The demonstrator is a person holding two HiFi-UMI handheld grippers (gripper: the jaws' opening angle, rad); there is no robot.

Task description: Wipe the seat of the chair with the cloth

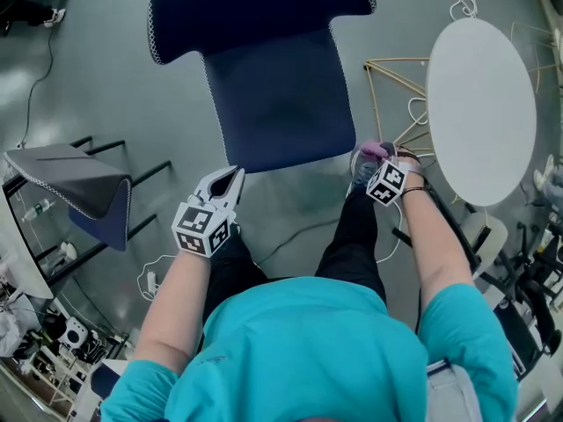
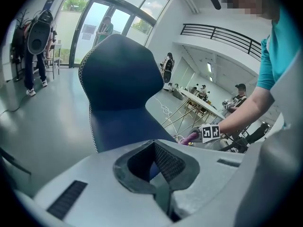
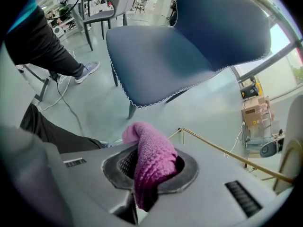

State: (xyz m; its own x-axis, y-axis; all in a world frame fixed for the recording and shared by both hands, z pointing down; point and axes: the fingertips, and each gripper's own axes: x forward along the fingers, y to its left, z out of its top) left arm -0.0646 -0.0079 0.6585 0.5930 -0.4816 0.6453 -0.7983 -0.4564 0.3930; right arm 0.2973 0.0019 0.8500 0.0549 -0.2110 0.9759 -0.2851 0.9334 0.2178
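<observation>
Bright daylight from tall glazed doors (image 2: 87, 30); soft glare on glossy grey floor (image 1: 97, 77). My gripper views bend, darken at corners; dark blue chair seat (image 3: 156, 56) slightly blurred.

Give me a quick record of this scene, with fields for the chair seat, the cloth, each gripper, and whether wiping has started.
chair seat: dark blue, nothing lying on it
cloth: pink, pinched in the right gripper, clear of the seat
right gripper: shut on the cloth, beside one front corner of the seat
left gripper: shut, empty, near the other front corner
wiping: not yet begun
</observation>
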